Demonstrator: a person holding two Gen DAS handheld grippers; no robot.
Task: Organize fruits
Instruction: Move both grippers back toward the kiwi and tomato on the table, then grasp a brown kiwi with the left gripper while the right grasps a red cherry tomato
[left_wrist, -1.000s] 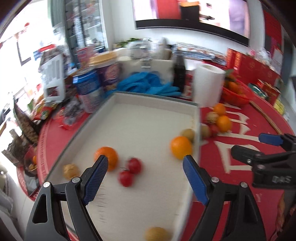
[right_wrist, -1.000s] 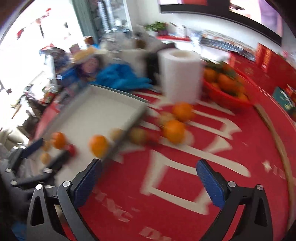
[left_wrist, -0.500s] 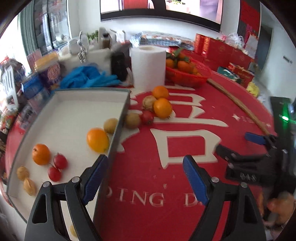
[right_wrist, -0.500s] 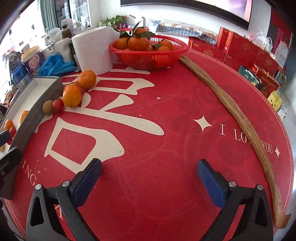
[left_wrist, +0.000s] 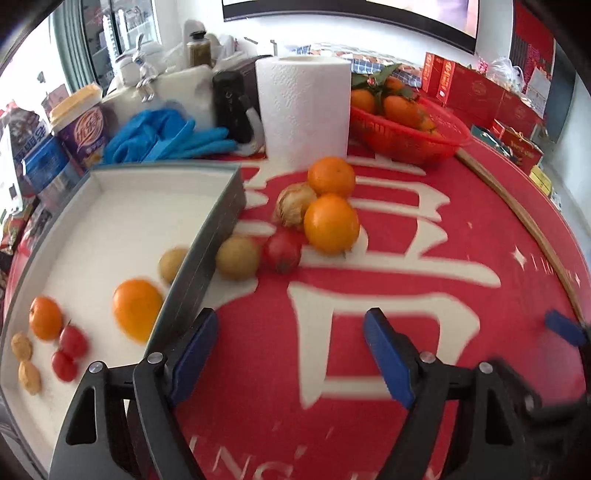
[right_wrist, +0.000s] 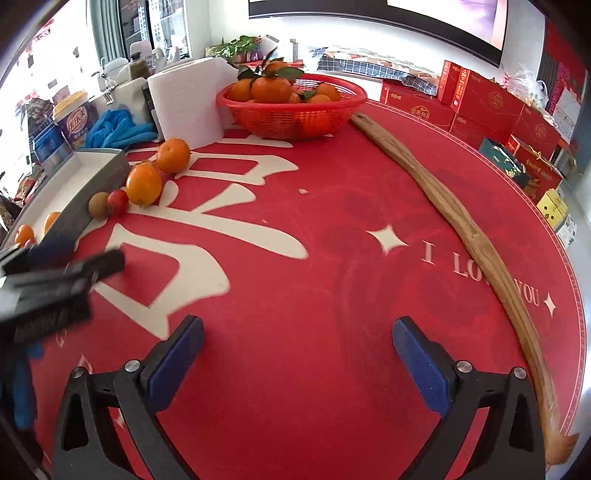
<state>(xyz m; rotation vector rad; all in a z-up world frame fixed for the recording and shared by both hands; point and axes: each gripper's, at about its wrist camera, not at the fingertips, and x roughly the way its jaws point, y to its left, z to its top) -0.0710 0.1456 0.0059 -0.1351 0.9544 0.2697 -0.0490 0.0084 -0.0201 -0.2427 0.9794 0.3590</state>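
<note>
Left tongs (left_wrist: 291, 354): hovering spread and empty over the table (left_wrist: 424, 258).
Right tongs (right_wrist: 297, 354): spread, gripping nothing.
Tray (left_wrist: 218, 221): already holding several fruits.
Loose fruits (left_wrist: 330, 223): five sitting just outside the tray wall, awaiting sorting.
Progress: partway, judging.

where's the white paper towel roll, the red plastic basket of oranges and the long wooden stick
white paper towel roll (left_wrist: 303, 110), left wrist view, front of its side
red plastic basket (right_wrist: 291, 117), right wrist view, front mesh wall
long wooden stick (right_wrist: 458, 218), right wrist view, mid-shaft
</note>
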